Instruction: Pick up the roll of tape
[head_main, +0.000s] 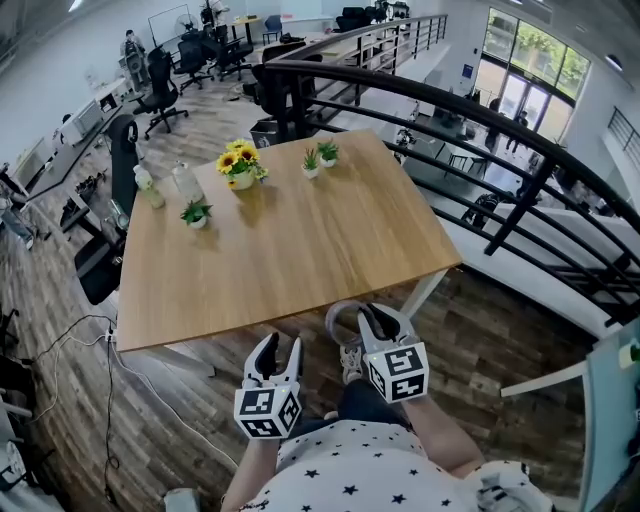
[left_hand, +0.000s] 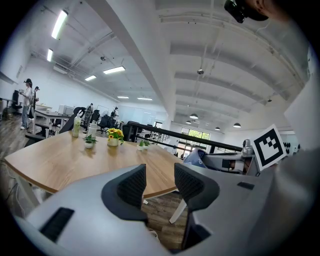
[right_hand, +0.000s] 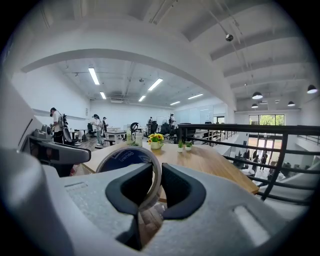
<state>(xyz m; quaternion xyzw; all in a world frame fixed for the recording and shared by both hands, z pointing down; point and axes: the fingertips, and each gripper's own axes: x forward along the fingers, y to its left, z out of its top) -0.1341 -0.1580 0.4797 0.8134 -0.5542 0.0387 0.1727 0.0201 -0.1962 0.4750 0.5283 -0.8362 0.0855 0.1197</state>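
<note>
on the left, the grey left gripper (head_main: 280, 347) with its black-and-white marker cube is hanging just off the near edge of the pale wooden table (head_main: 300, 250). its dark ribbed jaws are standing a narrow gap apart, with nothing between them and only floor showing through. just to its right, the roll of clear tape on a blue-printed core (head_main: 338, 318) is hanging upright in the air beside the table edge, not resting on the tabletop. the grey right gripper (head_main: 378, 322) is pinching one side of the ring's wall, one pad inside the hole and one outside. to do this lift well, i am judging that the squeeze needs even pressure and a level wrist, since a thin wall gripped on one side could swing or slip out. the jaws are hiding the roll's lower arc, the gripper is covering part of it from above, and the core's print is too small to read.
</note>
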